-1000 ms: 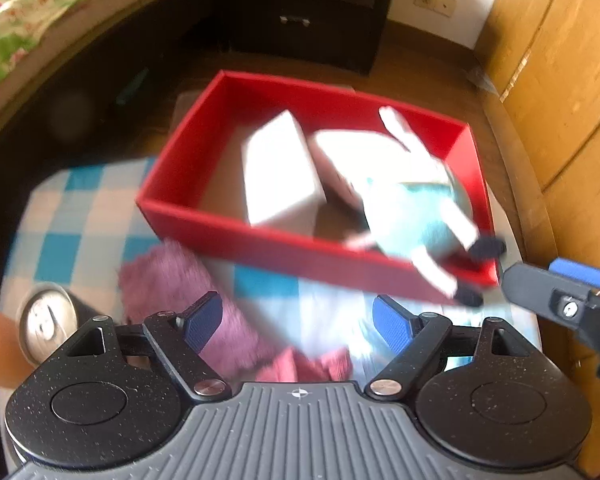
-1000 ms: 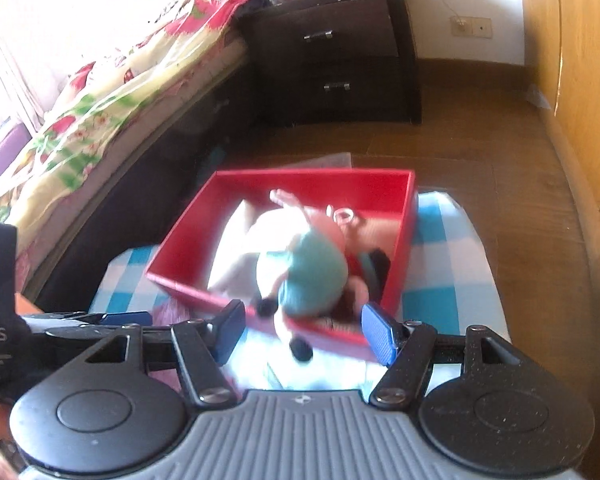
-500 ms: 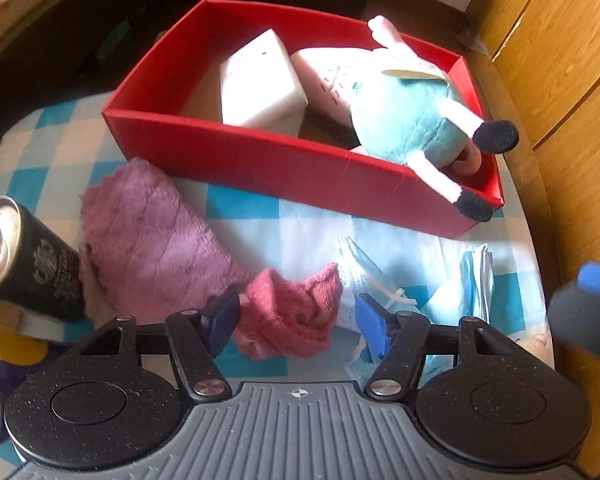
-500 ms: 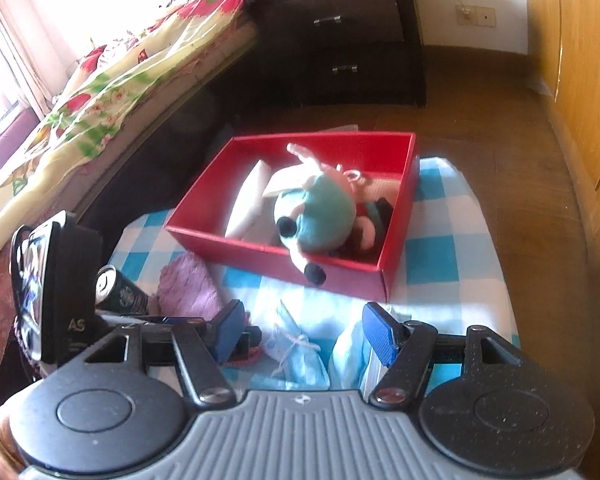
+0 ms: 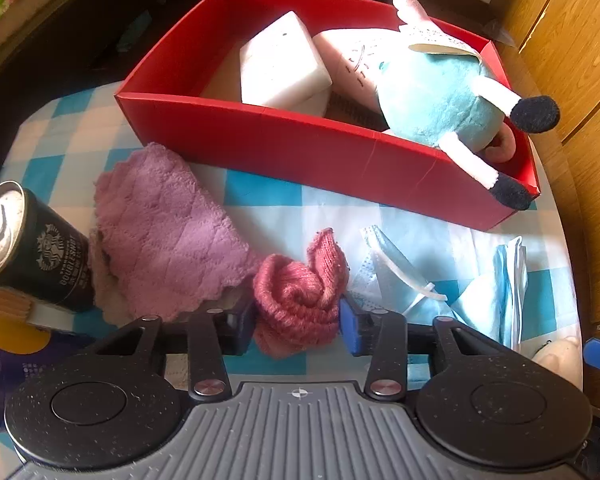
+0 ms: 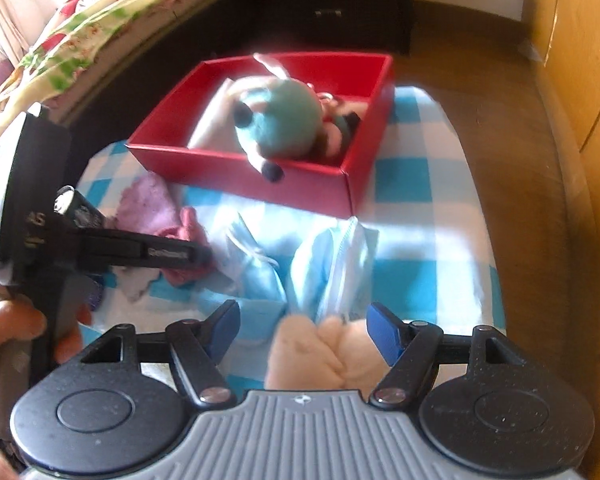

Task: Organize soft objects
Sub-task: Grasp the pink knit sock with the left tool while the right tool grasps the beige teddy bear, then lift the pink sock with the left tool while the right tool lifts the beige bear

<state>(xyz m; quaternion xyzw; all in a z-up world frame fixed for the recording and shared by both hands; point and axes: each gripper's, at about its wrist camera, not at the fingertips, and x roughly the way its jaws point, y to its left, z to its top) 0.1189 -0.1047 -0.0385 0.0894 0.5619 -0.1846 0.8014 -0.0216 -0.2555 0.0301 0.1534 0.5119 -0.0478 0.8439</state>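
A red box holds a white foam block and a teal plush toy; the box also shows in the right wrist view. My left gripper has its pads against both sides of a pink knitted sock on the checked cloth. A purple towel lies left of the sock. My right gripper is open, with a cream plush toy between its fingers, not gripped. Blue face masks lie ahead of it.
A black drink can stands at the table's left edge beside other cans. The blue-white checked tablecloth covers a small table. A bed, a dark nightstand and wooden cabinets surround it.
My left gripper came down and its jaws narrowed onto the pink sock. My right gripper drew back and down from the box to the cream plush at the table's near edge.
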